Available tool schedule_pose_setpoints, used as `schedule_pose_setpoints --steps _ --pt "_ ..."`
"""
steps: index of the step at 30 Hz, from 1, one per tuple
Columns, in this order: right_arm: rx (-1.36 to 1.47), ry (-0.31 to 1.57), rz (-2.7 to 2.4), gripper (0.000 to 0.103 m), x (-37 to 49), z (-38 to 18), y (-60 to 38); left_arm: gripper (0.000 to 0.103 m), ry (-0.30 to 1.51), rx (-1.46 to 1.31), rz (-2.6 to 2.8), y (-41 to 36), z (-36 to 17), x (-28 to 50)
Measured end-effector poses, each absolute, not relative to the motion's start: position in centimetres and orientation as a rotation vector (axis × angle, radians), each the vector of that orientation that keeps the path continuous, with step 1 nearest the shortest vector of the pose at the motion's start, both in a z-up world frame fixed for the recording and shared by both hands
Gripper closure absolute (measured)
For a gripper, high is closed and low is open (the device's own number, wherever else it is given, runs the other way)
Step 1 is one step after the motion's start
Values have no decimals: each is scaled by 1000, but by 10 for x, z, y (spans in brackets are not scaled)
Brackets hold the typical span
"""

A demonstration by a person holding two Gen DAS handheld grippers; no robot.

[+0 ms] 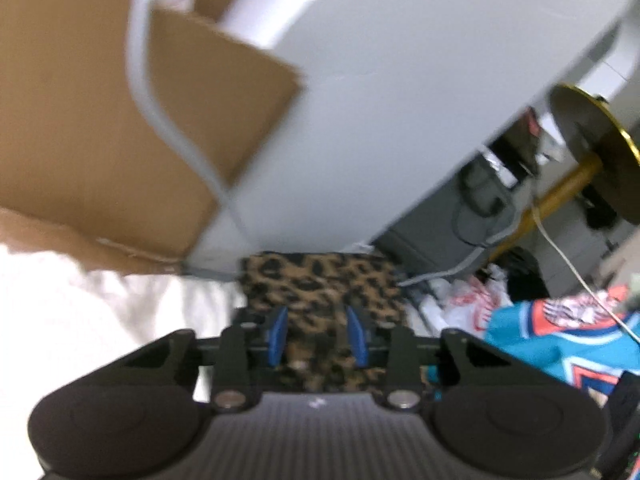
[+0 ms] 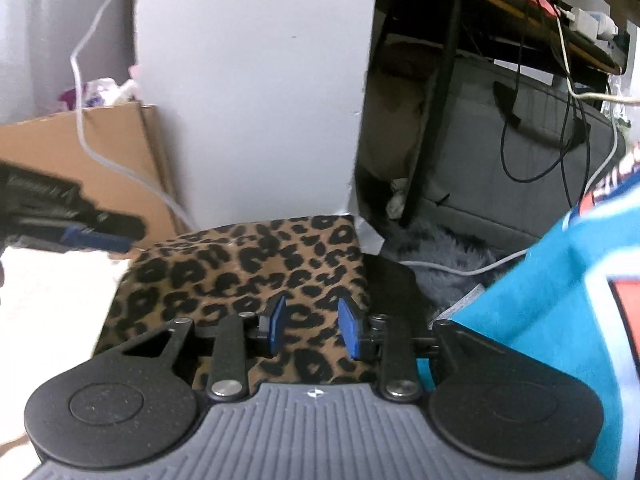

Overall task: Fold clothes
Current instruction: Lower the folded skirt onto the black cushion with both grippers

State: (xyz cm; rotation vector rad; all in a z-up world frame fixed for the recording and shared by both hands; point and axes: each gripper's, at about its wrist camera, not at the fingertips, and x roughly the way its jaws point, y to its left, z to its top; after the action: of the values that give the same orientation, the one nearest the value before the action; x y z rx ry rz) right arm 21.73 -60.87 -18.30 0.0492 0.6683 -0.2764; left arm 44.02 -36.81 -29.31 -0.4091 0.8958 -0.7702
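A leopard-print garment (image 1: 320, 288) (image 2: 248, 268) lies folded flat on a white surface, against the foot of a white panel. In the left wrist view my left gripper (image 1: 318, 334) hovers over the garment's near part. Its blue pads (image 1: 278, 334) stand apart and the cloth shows below the gap, not pinched. In the right wrist view my right gripper (image 2: 312, 328) stands over the garment's near right part, jaws apart and nothing gripped. The left gripper (image 2: 116, 236) shows blurred at that view's left, by the garment's far left corner. A teal, orange and white jersey (image 1: 560, 340) (image 2: 560, 300) lies to the right.
A cardboard box (image 1: 100, 140) (image 2: 80, 148) stands at the left behind the white bedding (image 1: 80, 312). The white panel (image 1: 380, 100) (image 2: 256, 100) rises behind the garment, with a white cable (image 2: 80, 80) hanging beside it. At the right are a gold-rimmed round stand (image 1: 592, 152), a dark desk with cables (image 2: 520, 12) and plastic bags (image 1: 472, 300).
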Motion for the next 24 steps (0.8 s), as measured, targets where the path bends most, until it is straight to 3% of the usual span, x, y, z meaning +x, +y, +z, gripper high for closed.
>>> schedule_pose_setpoints --steps 8,12,15,22,24 --pt "118 671 -272 67 186 -200 -606 76 866 -240 -798 -404 -295 427" --pt "127 715 -277 67 179 -216 -607 85 888 -231 -754 -399 -313 431" --pt "120 750 -281 67 179 -225 -610 100 917 -206 -711 -395 -327 435" --pt "153 752 -299 66 169 -223 -614 101 914 -200 -692 -383 -320 432" --pt "152 747 -287 66 165 -219 -611 92 890 -185 -694 -380 -312 426"
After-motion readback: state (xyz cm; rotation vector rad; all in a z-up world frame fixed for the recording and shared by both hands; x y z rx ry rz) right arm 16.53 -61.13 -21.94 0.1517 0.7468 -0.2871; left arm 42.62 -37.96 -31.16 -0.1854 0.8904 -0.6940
